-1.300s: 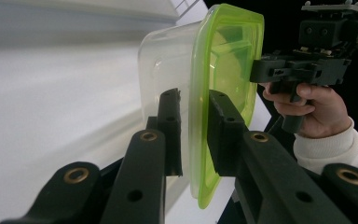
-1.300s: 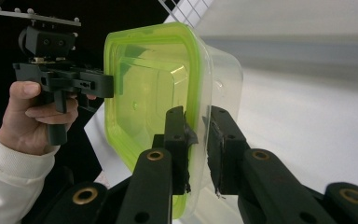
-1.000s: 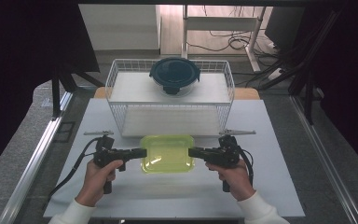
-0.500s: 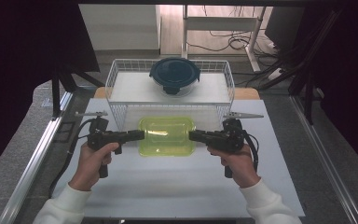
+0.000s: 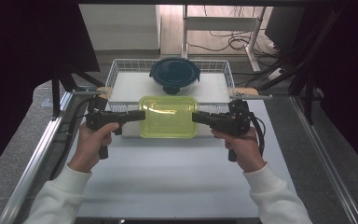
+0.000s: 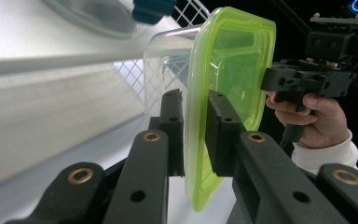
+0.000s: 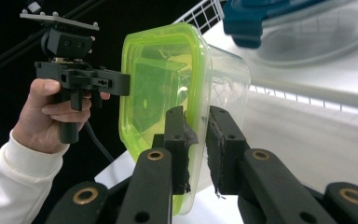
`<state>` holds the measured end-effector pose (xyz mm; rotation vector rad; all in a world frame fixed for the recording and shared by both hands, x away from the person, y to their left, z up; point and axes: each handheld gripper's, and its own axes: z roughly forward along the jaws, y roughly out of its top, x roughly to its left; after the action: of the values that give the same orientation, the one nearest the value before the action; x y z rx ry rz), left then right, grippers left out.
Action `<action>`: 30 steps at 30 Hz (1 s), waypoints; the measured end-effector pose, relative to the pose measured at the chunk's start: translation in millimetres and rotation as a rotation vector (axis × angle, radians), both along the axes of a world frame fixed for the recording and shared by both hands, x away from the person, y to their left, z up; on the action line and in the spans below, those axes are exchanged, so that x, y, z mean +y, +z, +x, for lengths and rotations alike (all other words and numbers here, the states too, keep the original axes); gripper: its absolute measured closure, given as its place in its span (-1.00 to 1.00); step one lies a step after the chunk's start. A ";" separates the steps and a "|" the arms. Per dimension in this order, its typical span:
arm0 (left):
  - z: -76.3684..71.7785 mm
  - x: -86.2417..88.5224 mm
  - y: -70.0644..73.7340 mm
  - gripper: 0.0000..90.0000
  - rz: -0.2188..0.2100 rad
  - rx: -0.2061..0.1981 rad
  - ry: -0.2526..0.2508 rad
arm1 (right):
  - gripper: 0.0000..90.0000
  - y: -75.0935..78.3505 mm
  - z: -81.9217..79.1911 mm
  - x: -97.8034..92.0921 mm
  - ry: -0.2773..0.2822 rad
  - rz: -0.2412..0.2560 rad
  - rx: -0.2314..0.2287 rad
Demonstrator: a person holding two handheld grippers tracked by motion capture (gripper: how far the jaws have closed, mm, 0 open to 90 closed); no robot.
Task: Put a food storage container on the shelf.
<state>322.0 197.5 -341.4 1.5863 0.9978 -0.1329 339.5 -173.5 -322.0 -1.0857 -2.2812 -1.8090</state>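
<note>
High view — you hold the green-lidded container (image 5: 168,116) off the table between the left gripper (image 5: 141,115) and the right gripper (image 5: 195,116), above the near rail of the wire basket (image 5: 114,72), where a blue-lidded bowl (image 5: 175,73) sits.

Left gripper view — your jaws are clamped on the lid's rim, the clear tub lying beyond the fingers (image 6: 172,133).

Right gripper view — your jaws pinch the opposite rim likewise.

Judged progress: the lift is done — carrying the container over the rail, lowering it in front of the bowl and letting go remain.
</note>
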 end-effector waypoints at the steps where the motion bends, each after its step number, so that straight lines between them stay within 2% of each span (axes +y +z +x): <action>1: 1.3 -0.4 3.1 0.75 0.005 -0.006 0.002 | 0.74 0.0 0.0 0.0 0.000 0.000 0.000; 5: 10.2 -1.1 20.2 0.74 0.006 -0.031 -0.002 | 0.75 11.5 6.7 -1.7 -0.009 0.020 -0.021; 6: 10.2 -1.1 20.2 0.74 0.006 -0.031 -0.002 | 0.75 11.5 6.7 -1.7 -0.009 0.020 -0.021; 12: 27.9 -0.1 41.8 0.75 0.003 -0.061 -0.012 | 0.75 34.1 18.3 -1.8 -0.014 0.023 -0.051; 15: 38.5 0.0 59.1 0.74 0.016 -0.086 -0.008 | 0.76 48.1 30.5 -1.0 -0.019 0.029 -0.057; 18: 43.8 -0.4 66.7 0.74 0.022 -0.095 -0.012 | 0.76 57.5 39.6 -1.2 -0.025 0.031 -0.062; 19: 50.4 -0.1 72.9 0.74 0.025 -0.101 -0.020 | 0.76 60.3 42.5 -1.3 -0.024 0.032 -0.063; 22: 57.9 0.6 77.3 0.74 0.020 -0.098 -0.020 | 0.76 67.2 50.3 -1.7 -0.024 0.042 -0.057; 23: 65.8 0.9 80.0 0.74 0.015 -0.094 -0.023 | 0.76 68.9 52.9 -1.7 -0.022 0.044 -0.057; 24: 65.8 0.9 80.0 0.74 0.015 -0.094 -0.023 | 0.76 68.9 52.9 -1.7 -0.022 0.044 -0.057; 25: 73.4 0.5 82.0 0.74 0.015 -0.088 -0.023 | 0.76 71.7 58.9 -2.1 -0.029 0.044 -0.054; 28: 81.2 -0.7 83.1 0.75 0.007 -0.070 -0.016 | 0.76 74.3 66.0 -2.3 -0.036 0.041 -0.046; 29: 90.6 -0.2 85.0 0.75 0.011 -0.058 -0.012 | 0.76 76.1 73.8 -1.8 -0.042 0.033 -0.041; 30: 90.6 -0.2 85.0 0.75 0.011 -0.058 -0.012 | 0.76 76.1 73.8 -1.8 -0.042 0.033 -0.041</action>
<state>412.7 197.3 -256.4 1.5976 0.9458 -0.0892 413.3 -175.3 -245.9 -1.1097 -2.2589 -1.8951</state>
